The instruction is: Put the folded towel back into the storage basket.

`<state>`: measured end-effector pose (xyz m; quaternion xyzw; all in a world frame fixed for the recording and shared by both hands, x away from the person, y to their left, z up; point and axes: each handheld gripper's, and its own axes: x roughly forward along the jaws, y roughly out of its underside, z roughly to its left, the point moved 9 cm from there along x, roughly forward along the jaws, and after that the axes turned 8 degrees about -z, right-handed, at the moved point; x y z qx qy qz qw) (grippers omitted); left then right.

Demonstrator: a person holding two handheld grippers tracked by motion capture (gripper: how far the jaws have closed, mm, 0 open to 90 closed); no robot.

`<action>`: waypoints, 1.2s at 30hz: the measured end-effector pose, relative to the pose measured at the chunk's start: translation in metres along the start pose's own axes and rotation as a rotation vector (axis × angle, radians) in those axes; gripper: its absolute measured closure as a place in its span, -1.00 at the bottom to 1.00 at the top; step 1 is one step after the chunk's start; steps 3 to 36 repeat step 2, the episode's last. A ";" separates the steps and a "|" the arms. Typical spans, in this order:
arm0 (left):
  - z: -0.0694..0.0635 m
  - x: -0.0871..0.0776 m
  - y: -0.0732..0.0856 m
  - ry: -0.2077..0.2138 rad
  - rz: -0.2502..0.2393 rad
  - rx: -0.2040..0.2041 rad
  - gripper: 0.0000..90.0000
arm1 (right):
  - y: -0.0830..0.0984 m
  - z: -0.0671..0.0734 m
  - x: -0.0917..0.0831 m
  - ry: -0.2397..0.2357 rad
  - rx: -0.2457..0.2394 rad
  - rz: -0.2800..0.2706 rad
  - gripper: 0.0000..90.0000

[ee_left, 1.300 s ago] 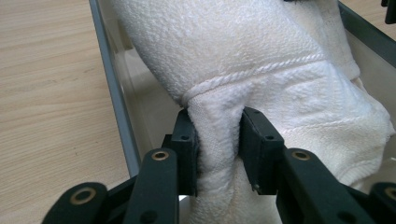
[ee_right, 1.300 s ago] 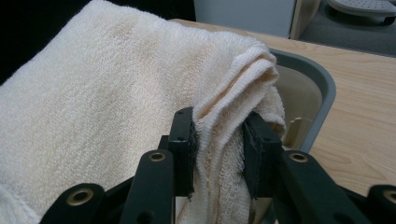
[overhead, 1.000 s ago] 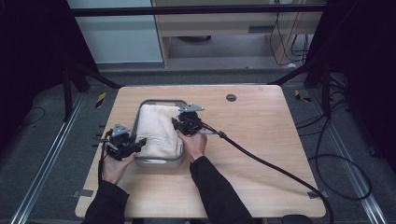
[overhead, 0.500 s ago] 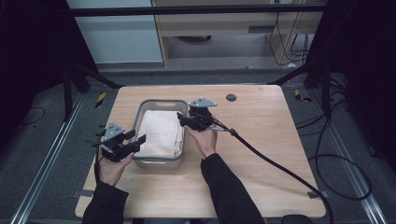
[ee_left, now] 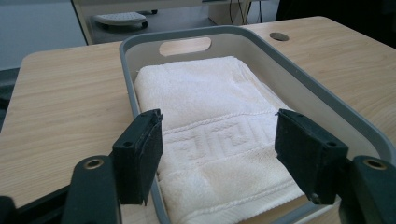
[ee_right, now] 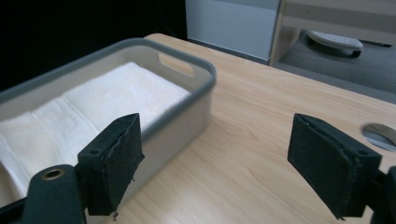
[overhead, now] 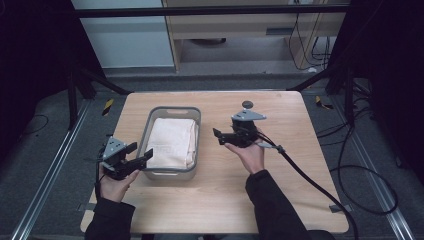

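wooden table point(overhead: 300, 165), dark floor point(overhead: 45, 145), cables point(overhead: 365, 170)

The high view is dim around its edges: the floor and both side areas fall into near black, while the worktop point(overhead: 280, 200) is evenly lit from above, with no hard glare. Soft, short shadows lie under the grey bin point(overhead: 172, 172) near the worktop's left edge. The picture is slightly soft and grainy. In the left gripper view the white towel point(ee_left: 210, 121) is bright and sharp in its woven pattern, while the black jaws at the bottom are slightly blurred. In the right gripper view the bin rim is out of focus and the left background is black.
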<state>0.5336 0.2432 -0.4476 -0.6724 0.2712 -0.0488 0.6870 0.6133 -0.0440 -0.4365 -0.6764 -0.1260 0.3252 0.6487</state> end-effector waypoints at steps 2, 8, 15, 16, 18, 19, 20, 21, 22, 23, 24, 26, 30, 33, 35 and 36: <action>0.002 -0.004 0.002 -0.004 -0.008 -0.002 -0.33 | 0.008 -0.009 -0.015 0.003 0.007 0.008 -0.64; 0.002 -0.004 0.002 -0.004 -0.008 -0.002 -0.33 | 0.008 -0.009 -0.015 0.003 0.007 0.008 -0.64; 0.002 -0.004 0.002 -0.004 -0.008 -0.002 -0.33 | 0.008 -0.009 -0.015 0.003 0.007 0.008 -0.64; 0.002 -0.004 0.002 -0.004 -0.008 -0.002 -0.33 | 0.008 -0.009 -0.015 0.003 0.007 0.008 -0.64; 0.002 -0.004 0.002 -0.004 -0.008 -0.002 -0.33 | 0.008 -0.009 -0.015 0.003 0.007 0.008 -0.64; 0.002 -0.004 0.002 -0.004 -0.008 -0.002 -0.33 | 0.008 -0.009 -0.015 0.003 0.007 0.008 -0.64; 0.002 -0.004 0.002 -0.004 -0.008 -0.002 -0.33 | 0.008 -0.009 -0.015 0.003 0.007 0.008 -0.64; 0.002 -0.004 0.002 -0.004 -0.008 -0.002 -0.33 | 0.008 -0.009 -0.015 0.003 0.007 0.008 -0.64; 0.002 -0.004 0.002 -0.004 -0.008 -0.002 -0.33 | 0.008 -0.009 -0.015 0.003 0.007 0.008 -0.64; 0.002 -0.004 0.002 -0.004 -0.008 -0.002 -0.33 | 0.008 -0.009 -0.015 0.003 0.007 0.008 -0.64; 0.002 -0.004 0.002 -0.004 -0.008 -0.002 -0.33 | 0.008 -0.009 -0.015 0.003 0.007 0.008 -0.64; 0.002 -0.004 0.002 -0.004 -0.008 -0.002 -0.33 | 0.008 -0.009 -0.015 0.003 0.007 0.008 -0.64; 0.002 -0.004 0.002 -0.004 -0.008 -0.002 -0.33 | 0.008 -0.009 -0.015 0.003 0.007 0.008 -0.64; 0.002 -0.004 0.002 -0.004 -0.008 -0.002 -0.33 | 0.008 -0.009 -0.015 0.003 0.007 0.008 -0.64; 0.002 -0.004 0.002 -0.004 -0.008 -0.002 -0.33 | 0.008 -0.009 -0.015 0.003 0.007 0.008 -0.64; 0.002 -0.004 0.002 -0.004 -0.008 -0.002 -0.33 | 0.008 -0.009 -0.015 0.003 0.007 0.008 -0.64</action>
